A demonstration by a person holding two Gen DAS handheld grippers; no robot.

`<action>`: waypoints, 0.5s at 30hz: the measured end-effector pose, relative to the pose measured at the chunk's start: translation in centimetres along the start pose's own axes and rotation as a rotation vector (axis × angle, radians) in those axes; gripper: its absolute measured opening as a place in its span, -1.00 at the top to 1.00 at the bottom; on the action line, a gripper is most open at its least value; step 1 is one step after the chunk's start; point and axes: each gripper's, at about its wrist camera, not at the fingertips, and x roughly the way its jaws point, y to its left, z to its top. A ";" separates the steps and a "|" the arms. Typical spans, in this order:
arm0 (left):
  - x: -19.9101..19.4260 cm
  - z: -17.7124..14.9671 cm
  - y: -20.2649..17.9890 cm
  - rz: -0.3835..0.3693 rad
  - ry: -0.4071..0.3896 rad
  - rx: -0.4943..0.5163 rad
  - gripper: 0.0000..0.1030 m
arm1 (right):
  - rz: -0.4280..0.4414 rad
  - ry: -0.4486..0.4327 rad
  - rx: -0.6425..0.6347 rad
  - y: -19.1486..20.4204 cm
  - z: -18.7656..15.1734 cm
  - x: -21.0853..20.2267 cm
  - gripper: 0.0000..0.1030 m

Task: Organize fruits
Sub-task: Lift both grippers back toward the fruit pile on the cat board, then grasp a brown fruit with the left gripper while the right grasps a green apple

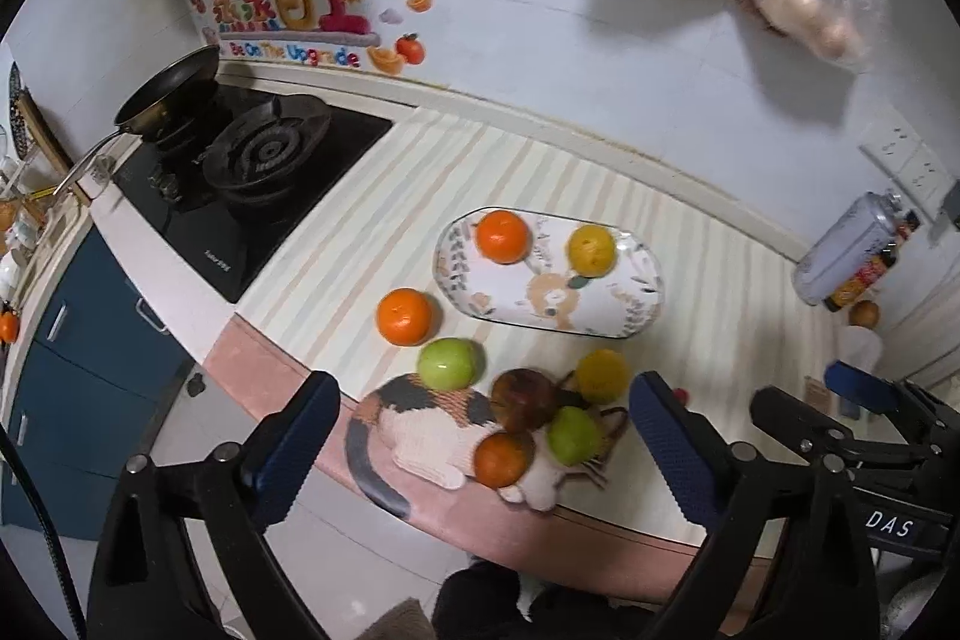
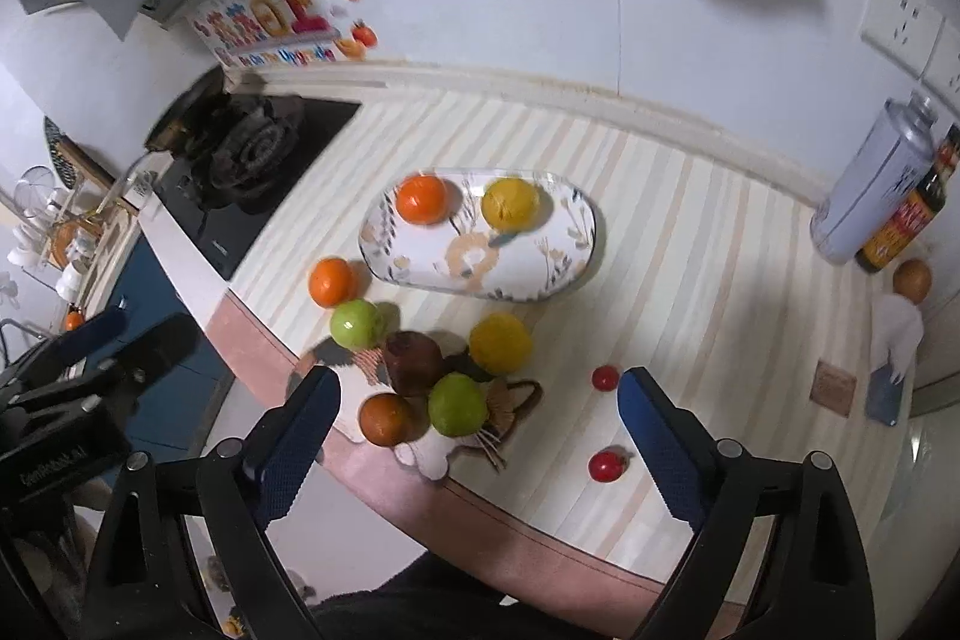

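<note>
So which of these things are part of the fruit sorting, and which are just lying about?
Part of the job: plate holding an orange and a yellow fruit; loose fruit beside the cat mat; both open grippers.

Lying about: stove, pan, can, sauce bottle, wall stickers.

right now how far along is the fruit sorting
Done: one orange fruit and one yellow fruit sit on the oval patterned plate. In hand: nothing; the left tongs and right tongs are both open and empty. Left: an orange, two green, a yellow, a brown and a dark orange fruit, plus two small red fruits on the striped counter.
</note>
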 end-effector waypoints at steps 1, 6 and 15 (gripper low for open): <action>0.8 -0.1 0.3 0.014 0.011 -0.003 -0.93 | 0.010 0.014 0.010 -0.2 -0.1 0.9 -0.86; 5.4 -1.6 1.7 0.093 0.094 -0.022 -0.93 | 0.075 0.168 0.101 -1.5 -1.3 9.3 -0.85; 13.0 -5.2 3.7 0.156 0.273 -0.039 -0.92 | 0.119 0.390 0.208 -1.9 -3.9 23.1 -0.47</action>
